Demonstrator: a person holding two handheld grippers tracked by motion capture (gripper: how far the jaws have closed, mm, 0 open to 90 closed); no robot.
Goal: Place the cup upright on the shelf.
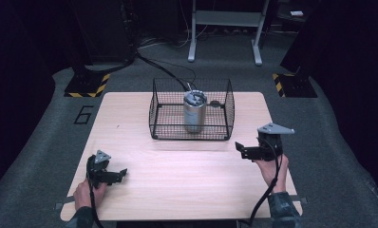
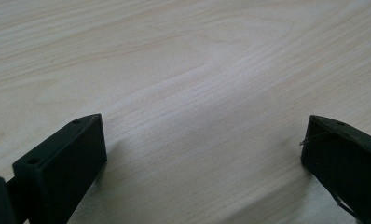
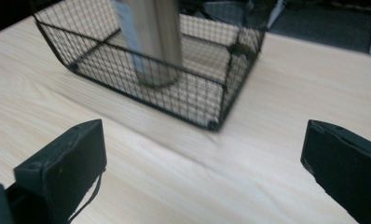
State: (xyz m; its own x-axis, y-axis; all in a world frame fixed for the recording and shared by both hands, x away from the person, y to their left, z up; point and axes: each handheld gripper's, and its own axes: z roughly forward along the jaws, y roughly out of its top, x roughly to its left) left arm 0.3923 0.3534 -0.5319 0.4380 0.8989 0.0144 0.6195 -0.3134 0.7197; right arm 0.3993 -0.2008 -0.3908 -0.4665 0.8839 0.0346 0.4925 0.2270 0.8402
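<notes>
The metal canister [image 1: 194, 112] stands upright inside the wire basket [image 1: 161, 127], its long axis vertical, near the middle of the basket's floor and poking above the rim. The basket sits at the far centre of the worktop [image 1: 187, 185].

From the basket, the right gripper [image 1: 240, 148] is the nearer one: it hovers just off the basket's near right corner, its fingers pointing in toward the worktop's middle, so the canister lies ahead of them and behind the mesh wall. In the right gripper view its fingers [image 3: 65, 161] are spread wide with nothing between them.

The left gripper [image 1: 120, 174] lies well apart from the basket, near the front left of the worktop, low over the wood. Its fingers [image 2: 62, 156] are also wide open and empty.
</notes>
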